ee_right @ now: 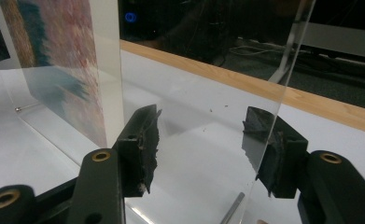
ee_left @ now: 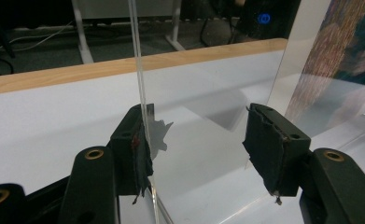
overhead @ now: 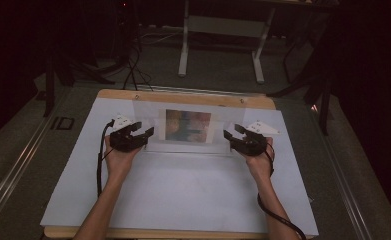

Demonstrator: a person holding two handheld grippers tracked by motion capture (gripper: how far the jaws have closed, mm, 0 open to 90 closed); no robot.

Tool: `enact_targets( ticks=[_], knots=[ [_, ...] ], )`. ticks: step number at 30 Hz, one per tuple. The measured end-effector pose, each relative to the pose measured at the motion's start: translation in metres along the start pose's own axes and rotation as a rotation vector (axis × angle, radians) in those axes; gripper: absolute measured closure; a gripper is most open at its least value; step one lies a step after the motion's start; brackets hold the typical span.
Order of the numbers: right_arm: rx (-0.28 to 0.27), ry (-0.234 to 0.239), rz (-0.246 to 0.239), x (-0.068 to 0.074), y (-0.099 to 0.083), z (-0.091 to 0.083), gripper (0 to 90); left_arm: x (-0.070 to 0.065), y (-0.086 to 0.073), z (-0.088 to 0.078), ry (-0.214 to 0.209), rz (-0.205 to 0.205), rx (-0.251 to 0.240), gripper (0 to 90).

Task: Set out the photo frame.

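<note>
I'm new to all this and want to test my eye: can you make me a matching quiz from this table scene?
Things:
1. left hand-held gripper
2. right hand-held gripper
3. colourful picture
4. wooden table edge

Descriptions:
A. mounted in the middle of the clear panel
B. open at the panel's right end
C. along the far side of the white tabletop
D. open at the panel's left end

Pairs: 1-D, 2-B, 3-A, 4-C

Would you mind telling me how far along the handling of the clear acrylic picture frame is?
Done: both tongs are at the frame's ends, the left tongs at the clear acrylic frame's left edge, the right tongs at its right. In hand: jaws stand open around the panel edges. Left: closing on them and moving the frame, which stands upright on the table.
</note>
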State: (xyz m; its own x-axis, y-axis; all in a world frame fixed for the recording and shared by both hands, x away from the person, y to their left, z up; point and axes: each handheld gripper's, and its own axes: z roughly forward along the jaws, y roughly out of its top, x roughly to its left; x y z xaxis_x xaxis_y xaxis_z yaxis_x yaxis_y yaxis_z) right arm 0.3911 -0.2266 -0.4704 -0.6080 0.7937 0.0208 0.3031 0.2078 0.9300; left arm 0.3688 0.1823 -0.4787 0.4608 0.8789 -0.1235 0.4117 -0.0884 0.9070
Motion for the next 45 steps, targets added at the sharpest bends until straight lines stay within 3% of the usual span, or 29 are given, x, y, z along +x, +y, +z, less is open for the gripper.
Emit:
enact_targets(
  ticks=[8, 23, 35, 45],
  knots=[
    [0.021, 0.018, 0.028, 0.000, -0.010, 0.001, 44.7, 0.000, -0.002, -0.003, -0.006, 0.005, -0.001, 43.4],
    [0.024, 0.050, 0.040, -0.005, -0.011, 0.003, 45.3, -0.001, -0.002, -0.004, -0.001, -0.006, 0.001, 44.0],
    [0.041, 0.056, 0.031, -0.006, -0.009, 0.003, 45.6, 0.003, -0.005, -0.004, -0.021, -0.024, -0.024, 45.9],
    [0.056, 0.064, 0.010, -0.007, -0.007, 0.003, 45.5, 0.004, -0.004, -0.005, -0.035, -0.005, -0.018, 45.5]
  ],
)
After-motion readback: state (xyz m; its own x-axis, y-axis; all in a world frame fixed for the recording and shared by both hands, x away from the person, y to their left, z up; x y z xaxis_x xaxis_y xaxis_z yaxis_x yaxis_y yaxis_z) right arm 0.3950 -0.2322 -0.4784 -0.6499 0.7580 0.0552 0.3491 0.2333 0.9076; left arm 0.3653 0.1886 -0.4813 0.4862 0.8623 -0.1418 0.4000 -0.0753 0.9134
